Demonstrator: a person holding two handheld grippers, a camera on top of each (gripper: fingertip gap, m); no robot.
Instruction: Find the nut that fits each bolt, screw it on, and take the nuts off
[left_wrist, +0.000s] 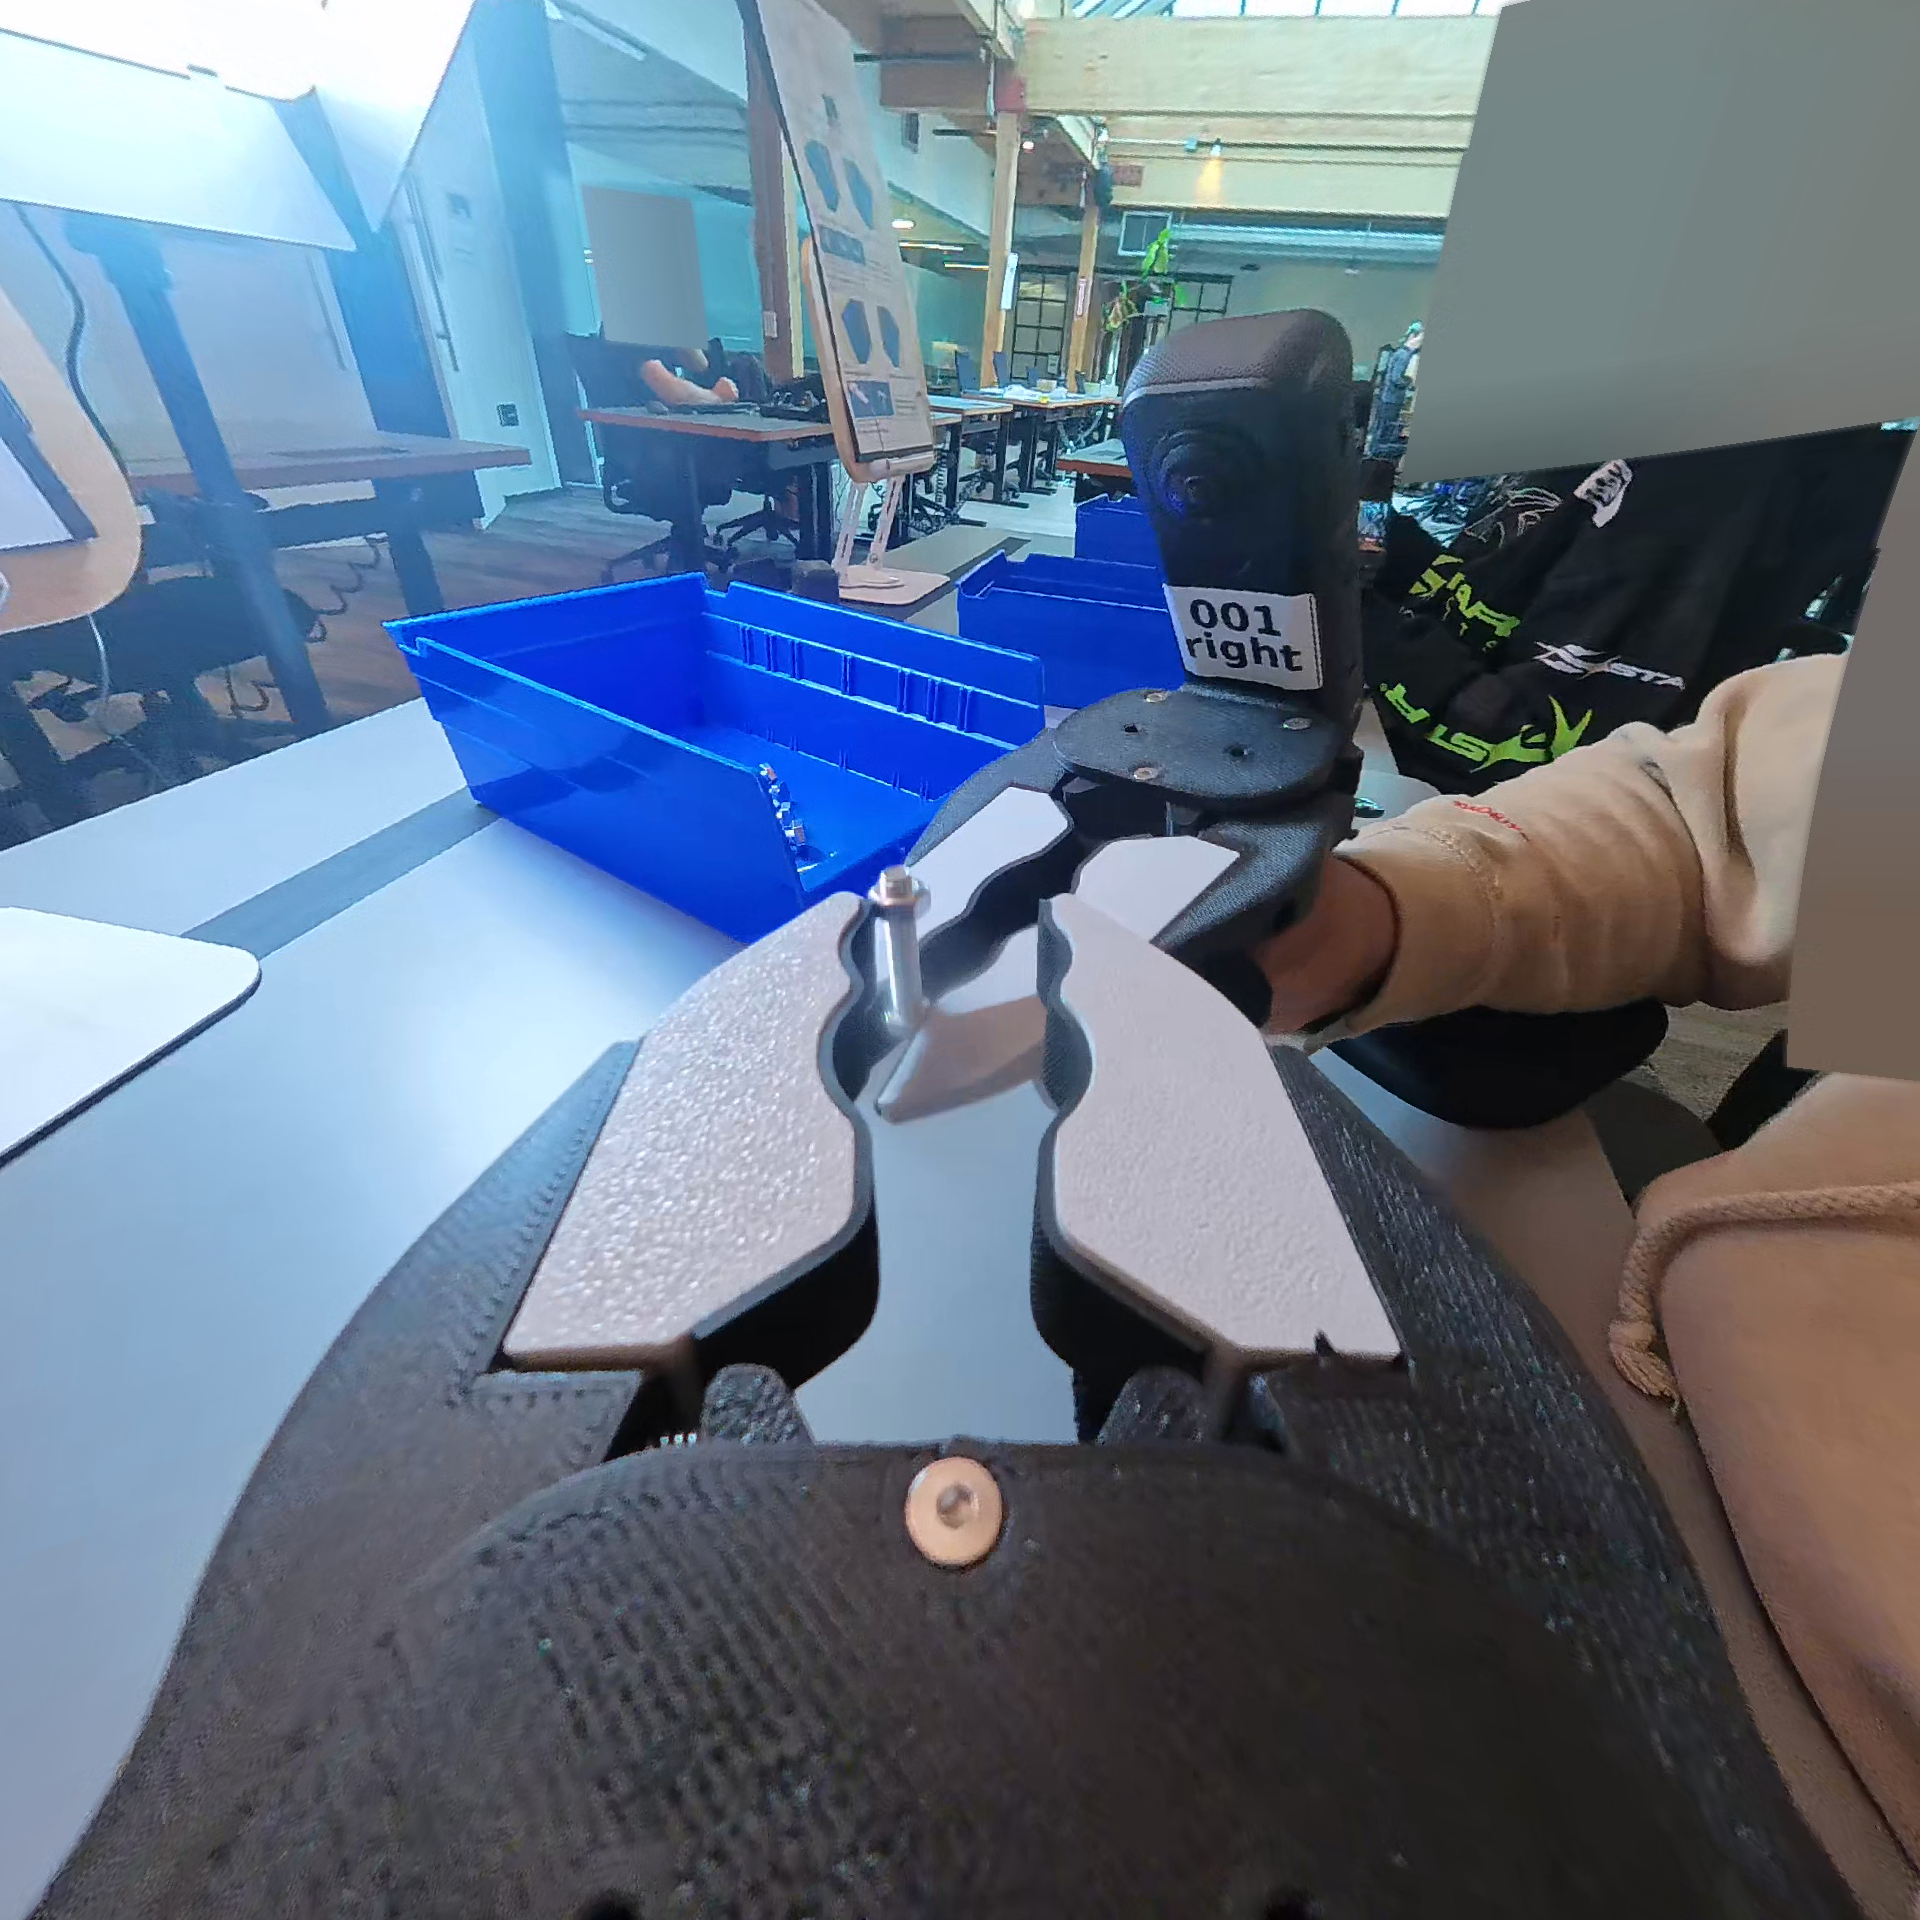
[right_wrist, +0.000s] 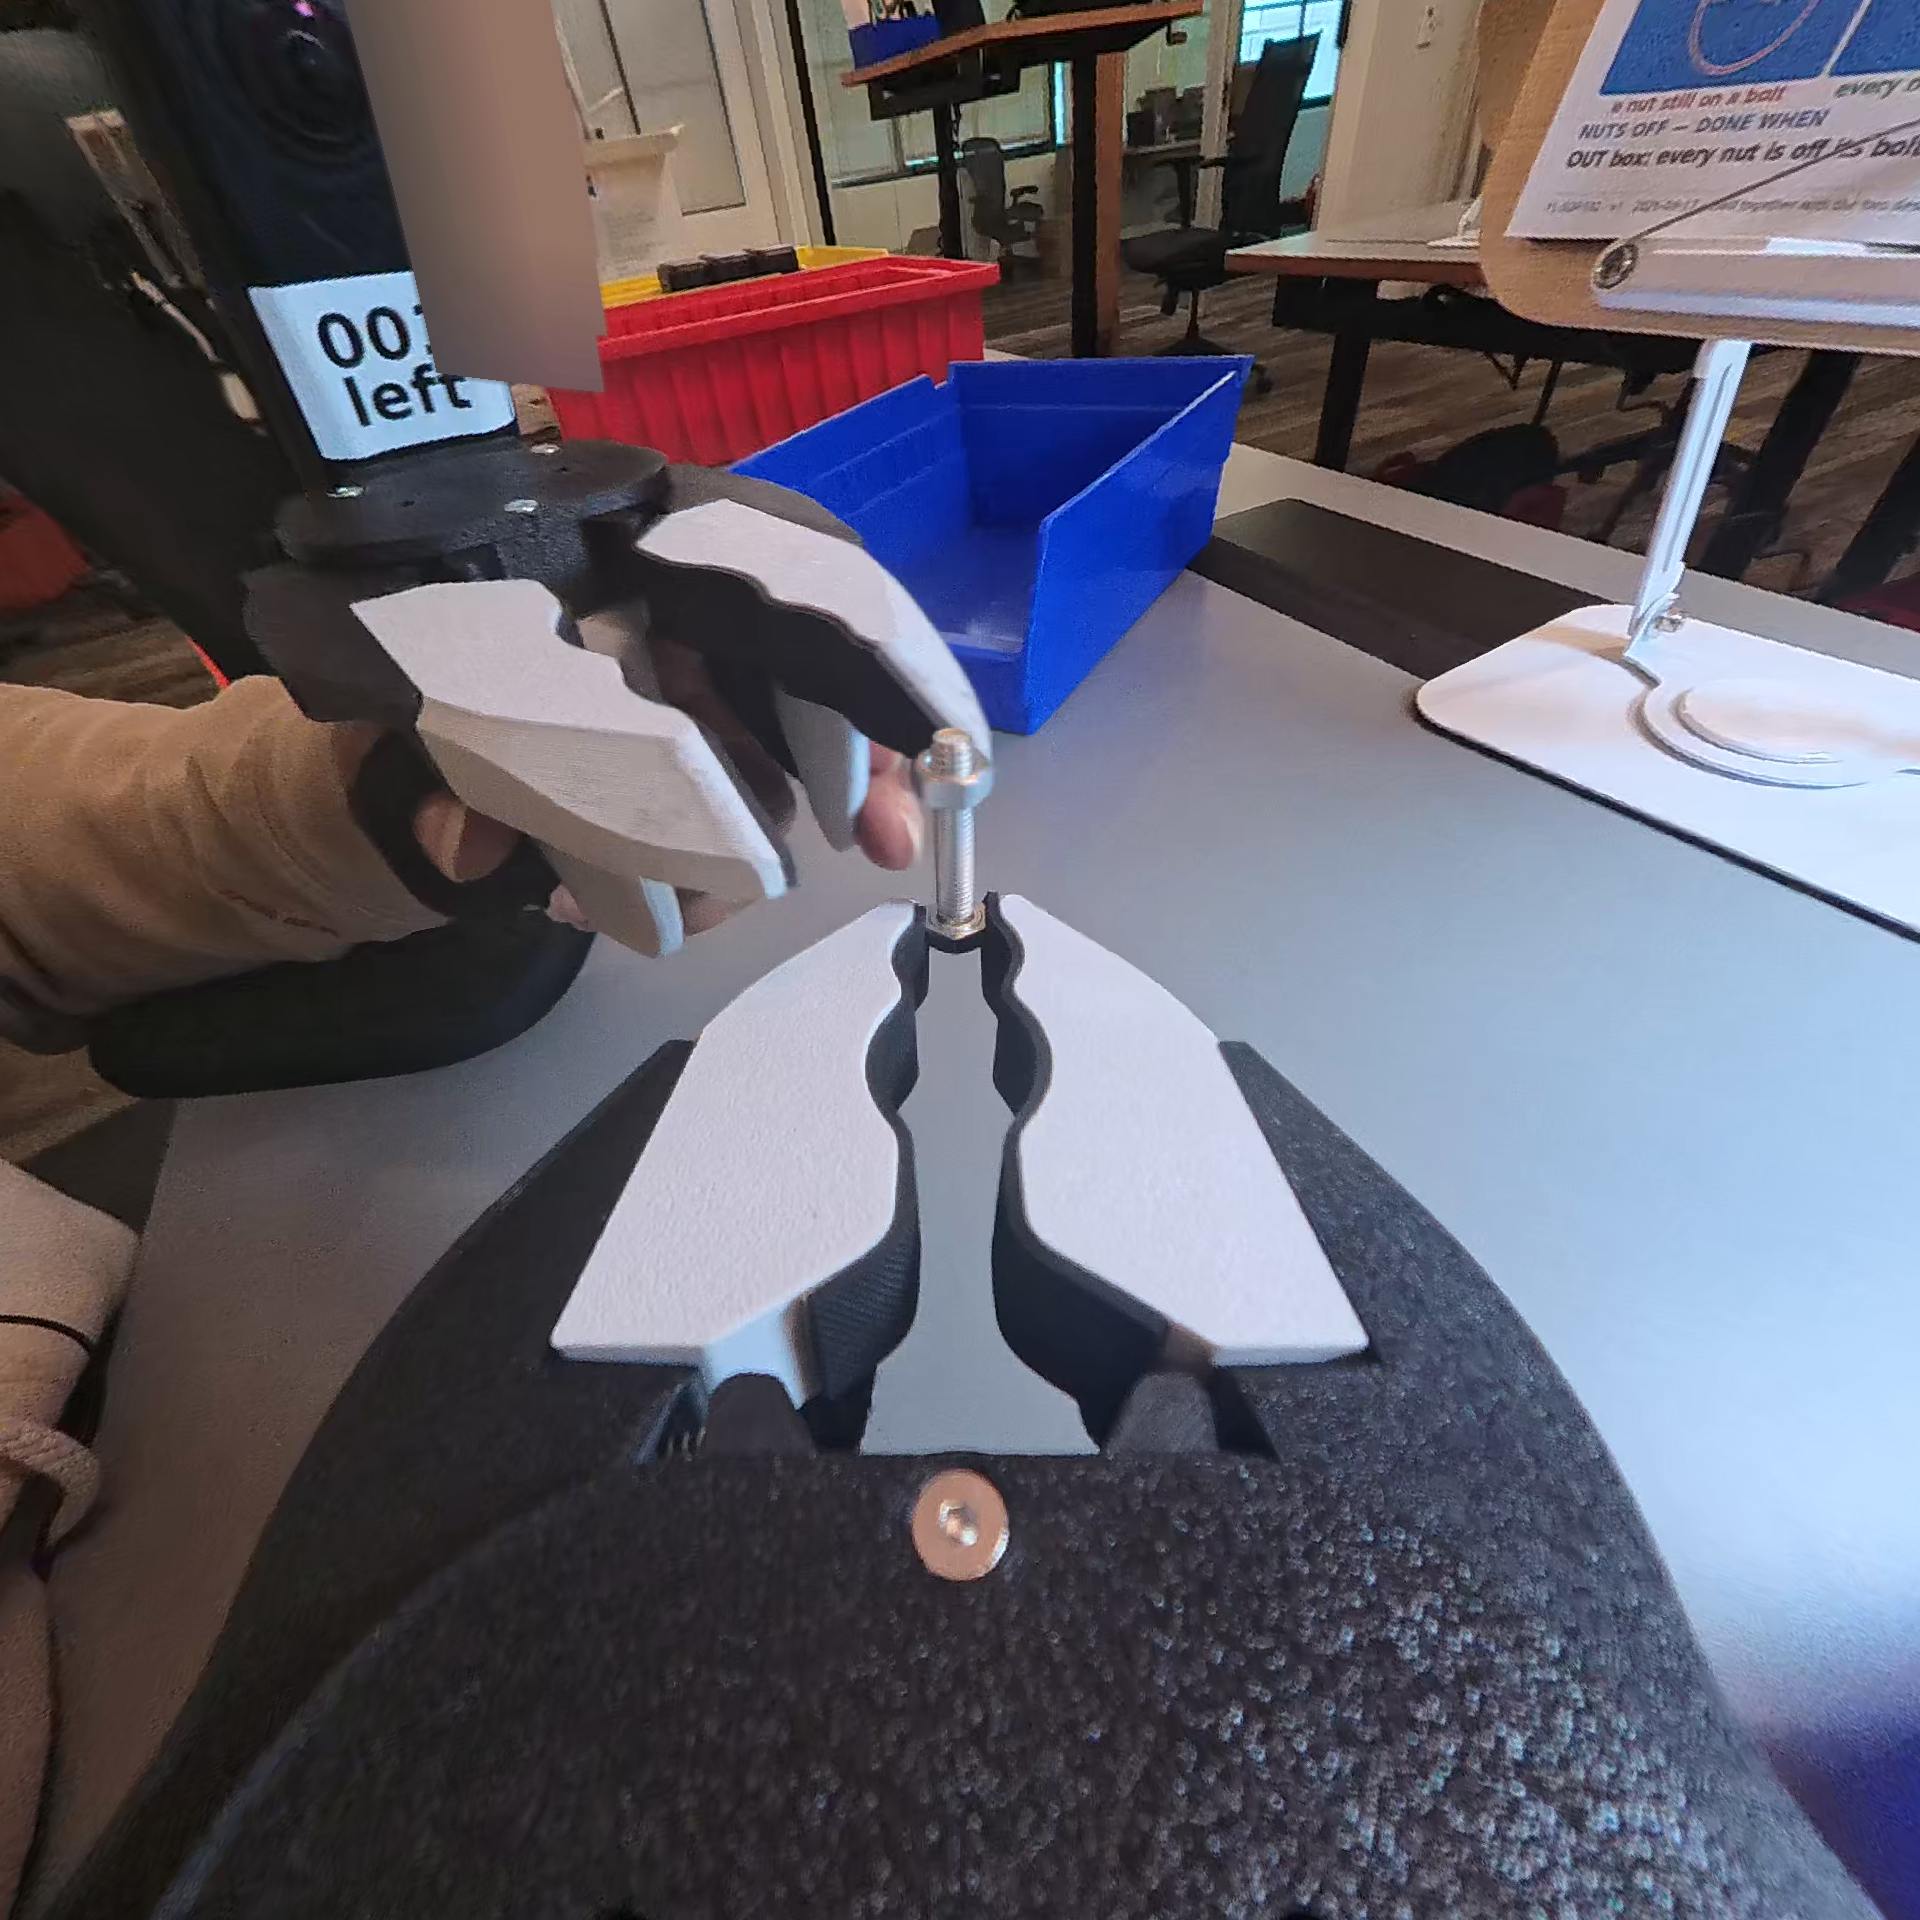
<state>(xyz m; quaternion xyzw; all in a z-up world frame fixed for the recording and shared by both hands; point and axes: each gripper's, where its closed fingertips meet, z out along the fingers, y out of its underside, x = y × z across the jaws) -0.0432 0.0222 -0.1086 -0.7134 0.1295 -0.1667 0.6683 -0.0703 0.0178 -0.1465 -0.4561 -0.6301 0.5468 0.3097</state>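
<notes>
Right gripper (right_wrist: 954, 920) holds bolt (right_wrist: 951, 831) upright

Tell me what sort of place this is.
Probably an open-plan office or lab used as a workshop: rows of desks with office chairs under exposed timber beams, plus a blue parts bin and a red crate on the work table.
</notes>
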